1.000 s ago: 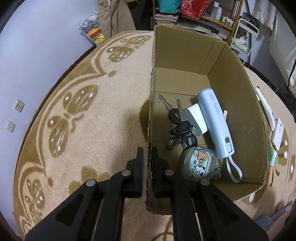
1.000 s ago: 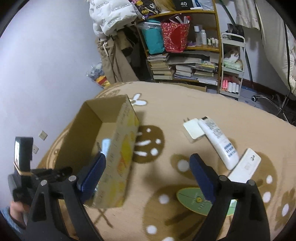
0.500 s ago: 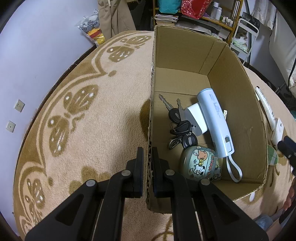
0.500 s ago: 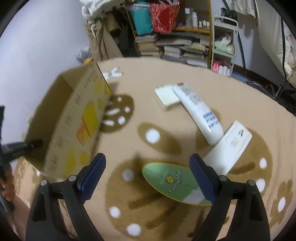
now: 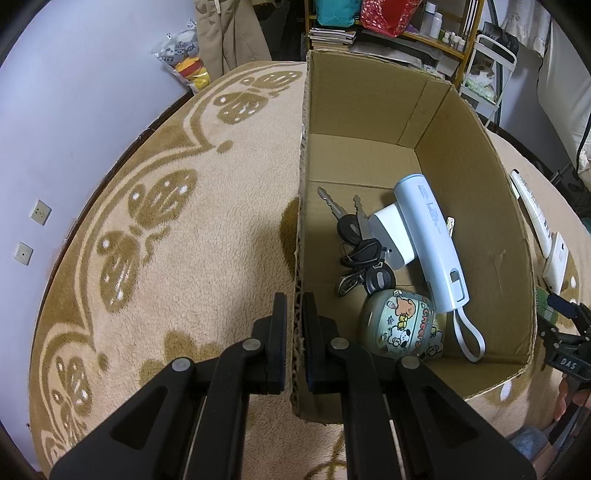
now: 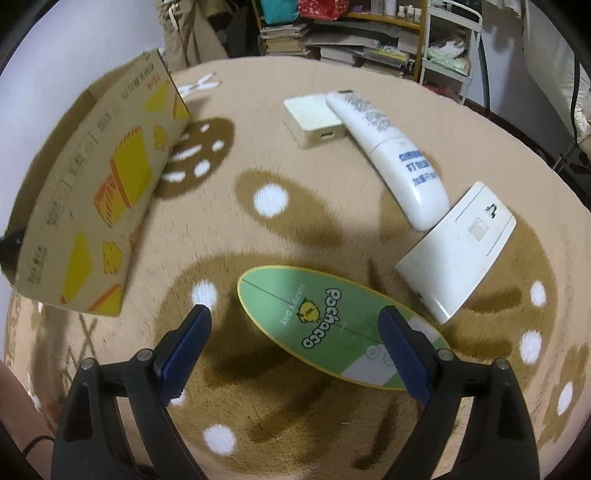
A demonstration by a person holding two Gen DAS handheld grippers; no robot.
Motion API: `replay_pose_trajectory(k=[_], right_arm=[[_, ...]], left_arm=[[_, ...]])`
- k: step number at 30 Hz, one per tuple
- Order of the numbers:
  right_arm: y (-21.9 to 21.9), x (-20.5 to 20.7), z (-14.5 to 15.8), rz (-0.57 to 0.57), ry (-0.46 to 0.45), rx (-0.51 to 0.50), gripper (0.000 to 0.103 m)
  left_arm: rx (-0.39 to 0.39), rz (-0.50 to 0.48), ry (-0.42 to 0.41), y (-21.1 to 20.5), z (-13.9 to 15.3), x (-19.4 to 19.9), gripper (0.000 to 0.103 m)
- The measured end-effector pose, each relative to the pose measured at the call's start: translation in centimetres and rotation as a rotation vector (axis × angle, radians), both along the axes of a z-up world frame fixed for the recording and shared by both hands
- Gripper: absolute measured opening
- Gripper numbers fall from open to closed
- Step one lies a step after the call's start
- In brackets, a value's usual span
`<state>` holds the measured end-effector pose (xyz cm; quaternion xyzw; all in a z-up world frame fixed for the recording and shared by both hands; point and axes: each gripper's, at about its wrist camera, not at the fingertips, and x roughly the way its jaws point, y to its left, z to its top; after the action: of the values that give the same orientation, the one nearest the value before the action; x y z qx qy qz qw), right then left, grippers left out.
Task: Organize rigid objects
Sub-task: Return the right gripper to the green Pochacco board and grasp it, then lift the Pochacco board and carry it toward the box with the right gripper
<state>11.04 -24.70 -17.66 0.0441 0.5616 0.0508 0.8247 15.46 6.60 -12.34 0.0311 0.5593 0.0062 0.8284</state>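
Observation:
My left gripper (image 5: 294, 317) is shut on the near left wall of the cardboard box (image 5: 300, 229). Inside lie a light blue device (image 5: 428, 240), a white charger (image 5: 391, 236), a bunch of keys (image 5: 360, 254) and a cartoon-printed pouch (image 5: 400, 328). My right gripper (image 6: 295, 328) is open and empty, low over a green oval Pochacco board (image 6: 332, 325) on the rug. Beyond it lie a white flat device (image 6: 458, 247), a white remote (image 6: 391, 147) and a white box-shaped adapter (image 6: 314, 120). The box also shows in the right wrist view (image 6: 107, 177).
A beige rug with brown patterns (image 5: 166, 229) covers the floor. Bookshelves (image 6: 340, 33) and a white cart (image 6: 450, 48) stand at the back. A plush-toy bag (image 5: 184, 66) lies by the left wall. The right gripper shows at the left wrist view's right edge (image 5: 565, 332).
My right gripper has swung away from the box and come down over the green oval board. The left gripper and box have not moved.

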Motion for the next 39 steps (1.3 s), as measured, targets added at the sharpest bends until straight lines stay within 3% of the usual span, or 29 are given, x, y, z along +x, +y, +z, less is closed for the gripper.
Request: replay_pose_trajectory(k=[11, 22, 24, 29, 32, 37, 39], right_arm=[[0.3, 0.2, -1.5, 0.038, 0.013, -0.144, 0.097], [-0.1, 1.0, -1.6, 0.043, 0.023, -0.15, 0.093], [-0.2, 1.4, -1.5, 0.051, 0.026, -0.153, 0.086], [-0.4, 2.6, -0.5, 0.024, 0.018, -0.154, 0.042], [-1.1, 3.0, -0.2, -0.02, 0.011, -0.162, 0.023], [-1.6, 3.1, 0.7, -0.052, -0.034, -0.149, 0.009], [-1.6, 3.0, 1.2, -0.055, -0.044, -0.12, 0.009]], left_arm=[[0.0, 0.0, 0.001, 0.0, 0.0, 0.0, 0.008], [-0.001, 0.001, 0.006, 0.0, -0.1, 0.1, 0.008], [0.001, 0.001, 0.007, 0.1, -0.2, 0.1, 0.008], [-0.003, 0.004, 0.008, 0.1, -0.3, 0.1, 0.008], [0.001, 0.002, 0.008, 0.2, -0.4, 0.1, 0.008], [0.011, 0.0, 0.011, 0.2, -0.6, 0.2, 0.008], [0.012, 0.0, 0.012, 0.2, -0.6, 0.3, 0.008]])
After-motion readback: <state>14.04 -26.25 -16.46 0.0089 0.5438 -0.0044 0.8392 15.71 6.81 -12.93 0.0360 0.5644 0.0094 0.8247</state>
